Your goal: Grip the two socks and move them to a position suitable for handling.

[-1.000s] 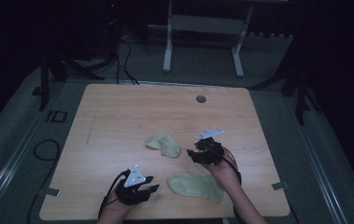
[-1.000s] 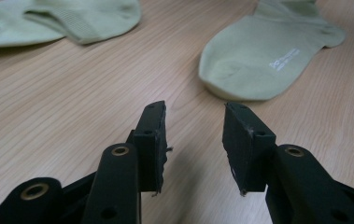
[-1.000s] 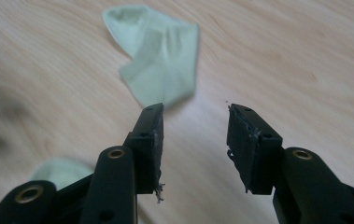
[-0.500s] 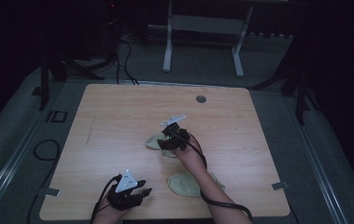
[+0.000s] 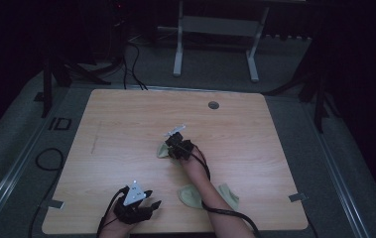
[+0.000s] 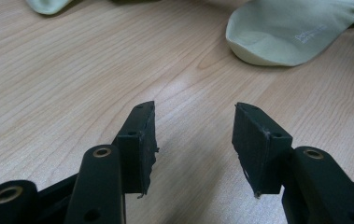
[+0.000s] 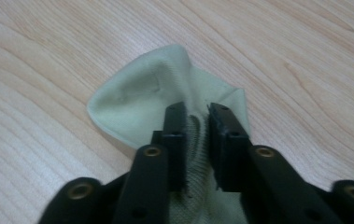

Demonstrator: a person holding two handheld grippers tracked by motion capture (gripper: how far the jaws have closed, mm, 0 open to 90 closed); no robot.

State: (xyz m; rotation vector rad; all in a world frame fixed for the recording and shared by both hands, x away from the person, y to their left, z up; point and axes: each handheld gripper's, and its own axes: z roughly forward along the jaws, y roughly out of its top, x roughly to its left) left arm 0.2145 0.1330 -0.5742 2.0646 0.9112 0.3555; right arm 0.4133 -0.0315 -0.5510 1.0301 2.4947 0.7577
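Note:
Two pale green socks lie on the wooden table (image 5: pixel 126 124). The far sock (image 5: pixel 163 150) sits near the table's middle, and my right gripper (image 5: pixel 174 145) is shut on it; in the right gripper view its ribbed fabric (image 7: pixel 142 100) is pinched between the jaws of the right gripper (image 7: pixel 195 112). The near sock (image 5: pixel 191 196) lies flat by the front edge, partly under the right forearm, and it shows in the left gripper view as a flat sock (image 6: pixel 286 32) ahead. My left gripper (image 5: pixel 151 206) rests at the front left, open (image 6: pixel 194 112), with bare wood between its jaws.
A small round grommet (image 5: pixel 214 105) is set into the table near its far edge. Dark floor with cables (image 5: pixel 46 158) lies left of the table, and a metal stand (image 5: pixel 215 44) rises behind it.
My right gripper moved left from beside the near sock over to the far sock and came down onto it. The left gripper shifted slightly left and stayed open.

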